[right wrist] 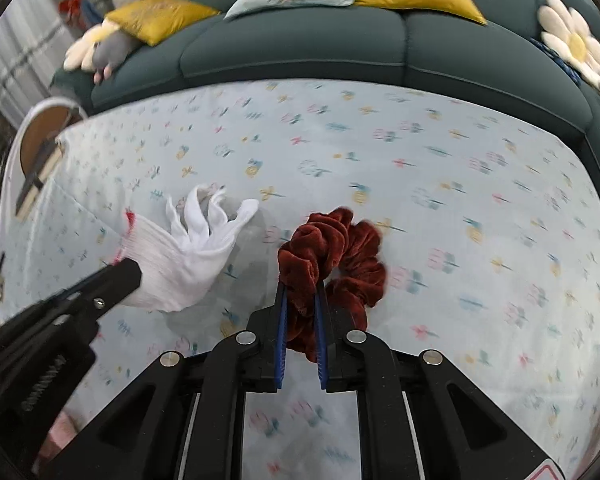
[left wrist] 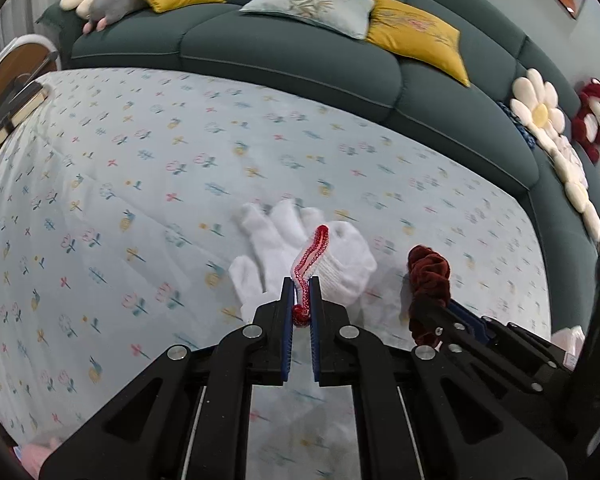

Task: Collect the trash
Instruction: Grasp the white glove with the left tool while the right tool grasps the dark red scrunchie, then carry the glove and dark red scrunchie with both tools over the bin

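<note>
**Two soft loads held by thin edges**

Blue-padded fingers (left wrist: 287,320) of the left tool (left wrist: 301,300) sit closest to the lens, clenched on the red-trimmed cuff of a white glove (left wrist: 300,240). Only the rolled hem lies between the pads; the rest of the glove hangs forward over the flowered cloth (left wrist: 140,160) that covers the bench. From the right wrist view the glove's fingers dangle loose and appear clear of the cloth, so its whole weight seems to rest on that narrow pinch.

Beside it, the right tool (right wrist: 301,292) is clenched on a dark red velvet scrunchie (right wrist: 332,256). Its pads hold one bunched fold, while the far loop hangs free, near or just touching the cloth; which of the two I cannot tell.

Likely troubles, judged from this:
- The knit cuff could creep out between the pads if the left tool swings or tilts sharply, dropping the glove back on the bench.
- Velvet is slippery and springy; a jolt could let the fold slide out.
- Both tools are near each other, so a crossing move might tangle the glove's fingers with the scrunchie or knock one tool against the other.
- No bin shows in either view, so the carry may be long, giving more chance of a slip.
</note>
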`<state>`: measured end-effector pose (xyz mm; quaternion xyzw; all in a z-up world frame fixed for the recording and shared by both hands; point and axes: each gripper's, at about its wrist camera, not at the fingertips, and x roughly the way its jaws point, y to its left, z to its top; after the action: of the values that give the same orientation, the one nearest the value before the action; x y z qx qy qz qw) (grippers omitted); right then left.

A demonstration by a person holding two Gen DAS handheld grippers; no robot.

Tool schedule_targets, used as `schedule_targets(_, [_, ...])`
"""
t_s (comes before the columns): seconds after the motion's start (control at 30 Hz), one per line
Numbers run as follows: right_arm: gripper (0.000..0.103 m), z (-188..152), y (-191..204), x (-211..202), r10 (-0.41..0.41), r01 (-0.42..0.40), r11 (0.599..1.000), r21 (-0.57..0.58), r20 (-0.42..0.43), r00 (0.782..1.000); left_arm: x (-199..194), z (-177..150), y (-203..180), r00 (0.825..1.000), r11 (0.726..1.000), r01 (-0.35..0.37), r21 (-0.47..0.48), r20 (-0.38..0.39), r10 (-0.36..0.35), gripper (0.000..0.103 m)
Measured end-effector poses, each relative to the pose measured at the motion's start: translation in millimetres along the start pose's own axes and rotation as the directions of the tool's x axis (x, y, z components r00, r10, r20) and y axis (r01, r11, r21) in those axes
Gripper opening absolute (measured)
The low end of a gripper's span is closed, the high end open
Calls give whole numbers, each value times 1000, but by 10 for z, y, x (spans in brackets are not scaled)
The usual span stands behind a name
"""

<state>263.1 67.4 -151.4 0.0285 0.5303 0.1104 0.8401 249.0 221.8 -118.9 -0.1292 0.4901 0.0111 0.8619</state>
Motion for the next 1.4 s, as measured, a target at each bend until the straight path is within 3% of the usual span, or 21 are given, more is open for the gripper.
schedule_targets(0.6, [11,-727,-1257,-1368,-44,12,979,201,151,988,-710,-674,-1287,996,977,86,196,11,-90,7])
schedule_targets(0.97, [11,-1161,-2061,-2147,-111,25,947,319,256,960,-1124,-1080,-2276,988,921,131,367,28,-151,7])
schedule_targets(1.4, [11,-1522,-2828,-2724,-194,37,902,430,326,925,-1322,-1418,-3194,978,838,170,518,16,-208,7])
